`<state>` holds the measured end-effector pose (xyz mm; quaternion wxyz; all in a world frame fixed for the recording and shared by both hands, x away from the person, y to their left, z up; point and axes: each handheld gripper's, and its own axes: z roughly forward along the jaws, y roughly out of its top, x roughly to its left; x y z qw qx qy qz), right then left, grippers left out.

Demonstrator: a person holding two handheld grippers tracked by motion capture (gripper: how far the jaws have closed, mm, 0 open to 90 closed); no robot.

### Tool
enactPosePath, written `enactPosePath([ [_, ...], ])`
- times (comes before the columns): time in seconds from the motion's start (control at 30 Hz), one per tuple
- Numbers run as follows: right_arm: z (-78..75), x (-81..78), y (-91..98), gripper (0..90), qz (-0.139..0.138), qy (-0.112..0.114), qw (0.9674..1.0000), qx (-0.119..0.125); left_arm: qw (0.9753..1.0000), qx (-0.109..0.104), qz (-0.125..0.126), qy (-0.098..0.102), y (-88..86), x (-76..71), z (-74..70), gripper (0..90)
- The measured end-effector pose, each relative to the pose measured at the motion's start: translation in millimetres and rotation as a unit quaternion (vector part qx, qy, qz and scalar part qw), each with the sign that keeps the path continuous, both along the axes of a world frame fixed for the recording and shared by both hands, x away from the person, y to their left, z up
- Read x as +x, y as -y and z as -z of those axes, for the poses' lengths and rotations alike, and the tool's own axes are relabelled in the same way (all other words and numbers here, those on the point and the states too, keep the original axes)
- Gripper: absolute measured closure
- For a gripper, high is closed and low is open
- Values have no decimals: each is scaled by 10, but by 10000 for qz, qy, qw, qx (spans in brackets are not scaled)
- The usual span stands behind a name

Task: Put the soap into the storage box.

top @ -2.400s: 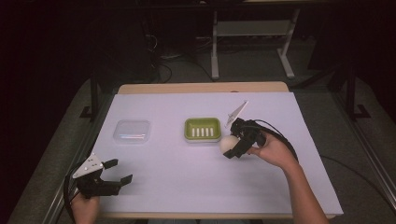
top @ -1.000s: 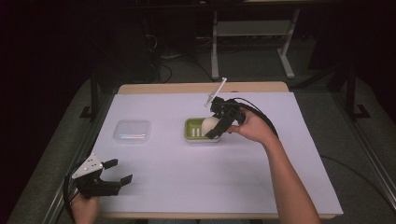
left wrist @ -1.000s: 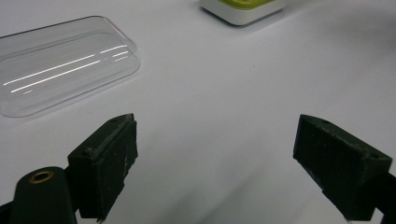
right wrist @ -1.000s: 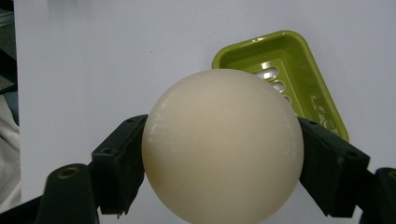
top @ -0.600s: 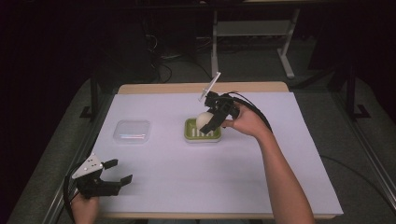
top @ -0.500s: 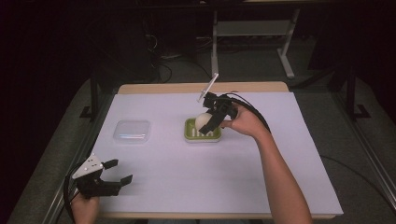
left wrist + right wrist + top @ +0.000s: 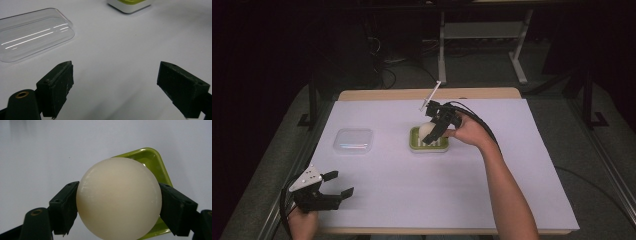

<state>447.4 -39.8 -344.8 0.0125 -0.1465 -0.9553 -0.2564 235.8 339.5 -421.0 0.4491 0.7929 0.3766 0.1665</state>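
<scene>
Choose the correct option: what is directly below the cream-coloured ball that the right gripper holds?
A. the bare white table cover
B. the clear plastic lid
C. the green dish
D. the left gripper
C: in the right gripper view the right gripper clamps the ball with the green dish showing just behind it, and in the high view the ball sits over that dish, well apart from the clear lid.

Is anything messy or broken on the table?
Nothing stands out. The clear lid lies flat beside the green dish, apart from it, and the right gripper holds a whole cream soap over it.
</scene>
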Motion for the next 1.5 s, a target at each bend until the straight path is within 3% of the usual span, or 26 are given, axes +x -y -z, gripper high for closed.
enactPosePath([
  [0.6, 185, 133, -85, 224, 119, -106, 9999, -54, 10000, -21, -24, -6, -9, 0, 4, 130],
  [1.03, 358, 232, -124, 224, 331, -145, 9989, -294, 10000, -42, -36, -6, -4, -1, 3, 130],
  [1.5, 428, 277, -97, 224, 500, -201, 9980, -342, 10000, -34, -15, -9, 1, -1, 7, 130],
])
